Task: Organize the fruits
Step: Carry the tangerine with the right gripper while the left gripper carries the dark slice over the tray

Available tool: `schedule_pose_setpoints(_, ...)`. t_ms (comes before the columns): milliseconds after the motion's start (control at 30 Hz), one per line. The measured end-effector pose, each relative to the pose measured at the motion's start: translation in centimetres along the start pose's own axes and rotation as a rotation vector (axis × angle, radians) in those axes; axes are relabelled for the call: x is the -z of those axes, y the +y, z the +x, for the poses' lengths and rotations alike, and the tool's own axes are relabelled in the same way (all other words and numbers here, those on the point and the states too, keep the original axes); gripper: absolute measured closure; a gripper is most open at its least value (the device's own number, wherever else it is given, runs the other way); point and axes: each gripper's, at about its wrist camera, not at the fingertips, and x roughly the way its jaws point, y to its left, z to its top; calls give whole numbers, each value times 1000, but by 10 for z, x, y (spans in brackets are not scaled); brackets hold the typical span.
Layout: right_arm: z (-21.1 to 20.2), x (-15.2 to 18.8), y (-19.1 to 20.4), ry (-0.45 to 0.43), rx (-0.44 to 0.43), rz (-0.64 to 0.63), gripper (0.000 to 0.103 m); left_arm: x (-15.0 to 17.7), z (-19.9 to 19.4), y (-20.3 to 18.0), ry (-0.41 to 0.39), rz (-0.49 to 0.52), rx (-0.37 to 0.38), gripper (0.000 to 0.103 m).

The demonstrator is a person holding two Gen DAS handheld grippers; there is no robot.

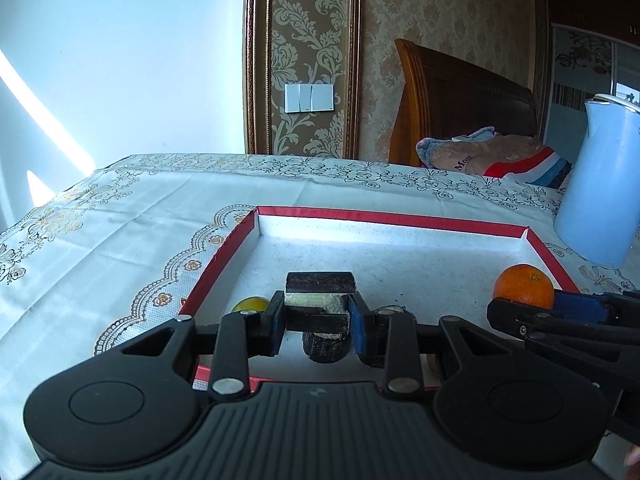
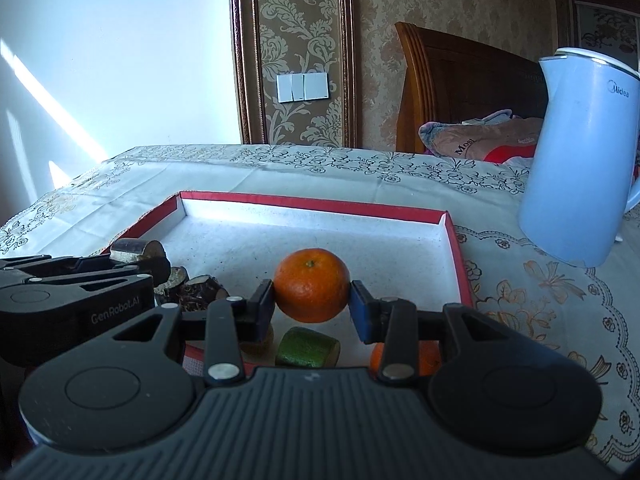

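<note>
Both hands were over the red tray (image 2: pixel 456 256) on the desk. Right gripper (image 2: pixel 312 300) jaws clamped the orange (image 2: pixel 310 284), left gripper (image 1: pixel 318 316) jaws clamped a dark chunk (image 1: pixel 320 298). I'd set each down gently in free spots, well apart.

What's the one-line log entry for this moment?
left gripper: shut on dark cut cane piece | right gripper: shut on round orange | both over red-rimmed tray
</note>
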Motion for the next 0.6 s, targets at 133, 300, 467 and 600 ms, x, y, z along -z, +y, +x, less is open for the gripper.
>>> schedule_pose_setpoints(133,2,0,-1,3,-3,-1,65,0,5,0,6,1,0,71)
schedule_pose_setpoints(300,5,-2,0,-2,-12,-6,65,-1,7,-1,5,0,10,71)
schedule_pose_setpoints(467,8,-1,0,2,-23,-5,65,-1,10,-2,13,3,23,71)
schedule_pose_setpoints(600,12,2,-4,18,-47,14,65,-1,12,-4,12,12,27,71)
